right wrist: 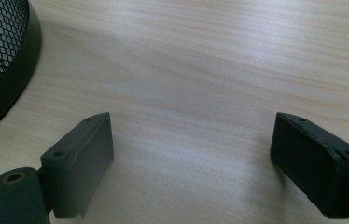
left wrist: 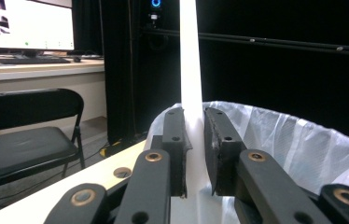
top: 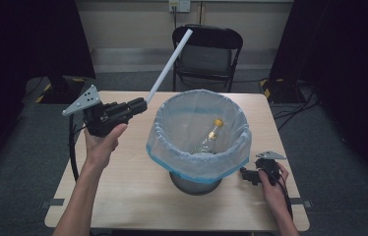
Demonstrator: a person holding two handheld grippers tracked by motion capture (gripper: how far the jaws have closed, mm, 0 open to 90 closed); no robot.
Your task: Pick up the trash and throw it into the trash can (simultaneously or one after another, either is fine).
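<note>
My left gripper (top: 140,104) is shut on the lower end of a long white tube (top: 169,64), which slants up and away to the right above the table's back left. In the left gripper view the tube (left wrist: 190,60) rises straight between the jaws of the left gripper (left wrist: 193,140), pressed by both pads. A wire bin lined with a pale blue bag (top: 199,132) stands mid-table, and a clear bottle with a yellow cap (top: 210,136) lies inside it. My right gripper (top: 247,175) rests on the table right of the bin's base. In its own view the right gripper (right wrist: 193,154) stands open over bare wood.
The black mesh base of the bin (right wrist: 0,60) sits close to the right gripper's left jaw. A black folding chair (top: 206,51) stands behind the wooden table (top: 133,196). A desk with a monitor (left wrist: 28,25) is off to one side.
</note>
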